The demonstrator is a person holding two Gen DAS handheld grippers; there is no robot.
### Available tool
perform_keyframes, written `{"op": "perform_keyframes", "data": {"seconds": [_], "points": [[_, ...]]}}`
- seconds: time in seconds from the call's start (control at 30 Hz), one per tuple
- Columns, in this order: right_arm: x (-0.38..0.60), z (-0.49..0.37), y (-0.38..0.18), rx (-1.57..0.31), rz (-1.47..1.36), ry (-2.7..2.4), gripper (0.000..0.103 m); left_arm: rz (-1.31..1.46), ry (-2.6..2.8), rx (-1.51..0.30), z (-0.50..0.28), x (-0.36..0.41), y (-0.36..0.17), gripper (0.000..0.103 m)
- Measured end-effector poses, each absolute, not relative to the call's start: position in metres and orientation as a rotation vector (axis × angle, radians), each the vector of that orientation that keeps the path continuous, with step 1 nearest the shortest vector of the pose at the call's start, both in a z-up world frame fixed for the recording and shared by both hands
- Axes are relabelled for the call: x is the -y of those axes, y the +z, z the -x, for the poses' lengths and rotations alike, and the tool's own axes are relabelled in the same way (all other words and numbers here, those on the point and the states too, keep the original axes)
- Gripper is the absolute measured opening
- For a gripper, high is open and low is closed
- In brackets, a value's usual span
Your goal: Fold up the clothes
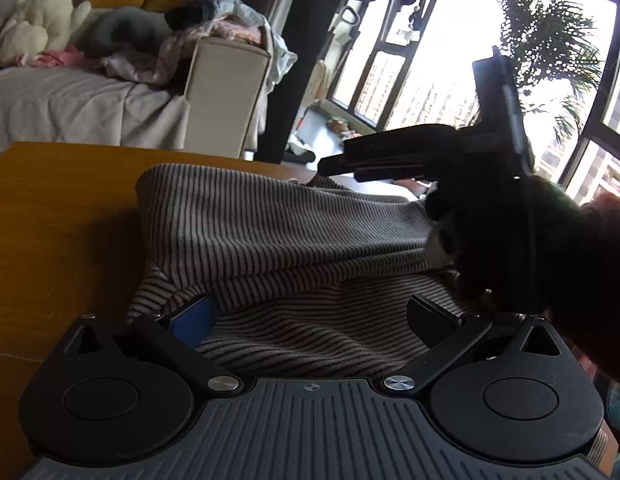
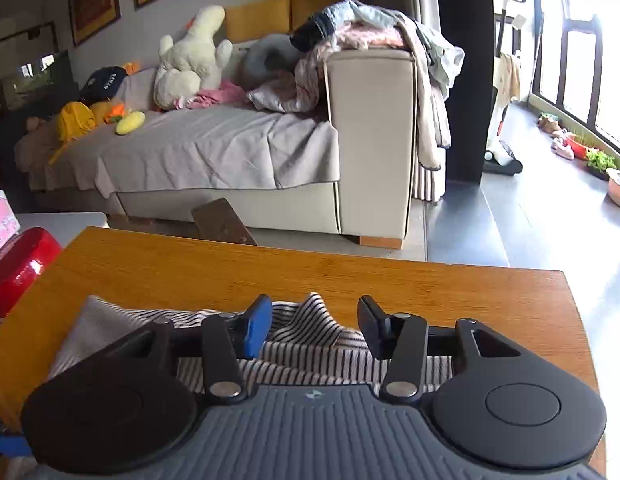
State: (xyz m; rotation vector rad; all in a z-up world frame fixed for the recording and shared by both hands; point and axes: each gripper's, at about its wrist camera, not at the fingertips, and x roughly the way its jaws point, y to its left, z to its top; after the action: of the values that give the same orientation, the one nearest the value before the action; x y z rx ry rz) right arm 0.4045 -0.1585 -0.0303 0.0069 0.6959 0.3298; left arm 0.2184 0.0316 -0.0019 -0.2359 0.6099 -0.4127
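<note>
1. On the wooden bench (image 2: 270,272) lay the striped garment (image 1: 278,220), its near part hidden under our gripper bodies; in the left view, a dark gloved hand (image 1: 521,248) blocked its right side.
2. Our left gripper (image 1: 311,314) had its fingers spread wide, the ribbed cloth between and beneath them, unpinched.
3. Our right gripper (image 2: 315,326) stood partly open, a raised fold of cloth between the fingers; we could not tell whether the pads touched it.
4. We saw thin dark stripes on pale knit, bunched into soft ridges.
</note>
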Motion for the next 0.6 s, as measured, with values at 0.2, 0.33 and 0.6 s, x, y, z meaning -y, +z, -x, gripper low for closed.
{"op": "perform_keyframes", "data": {"seconds": [0.2,0.33,0.6], "points": [[0.149,-0.408,-0.051,-0.705,0.058,0.318,0.019,0.285,-0.429,-0.597,-0.218,-0.037,-0.002,0.103],[0.149,-0.39,-0.037,-0.668,0.063,0.324,0.011,0.333,-0.442,-0.6,-0.222,-0.045,0.001,0.103],[0.185,-0.279,0.045,-0.543,0.002,0.464,0.01,0.379,-0.335,-0.458,-0.224,-0.089,0.059,0.103]]}}
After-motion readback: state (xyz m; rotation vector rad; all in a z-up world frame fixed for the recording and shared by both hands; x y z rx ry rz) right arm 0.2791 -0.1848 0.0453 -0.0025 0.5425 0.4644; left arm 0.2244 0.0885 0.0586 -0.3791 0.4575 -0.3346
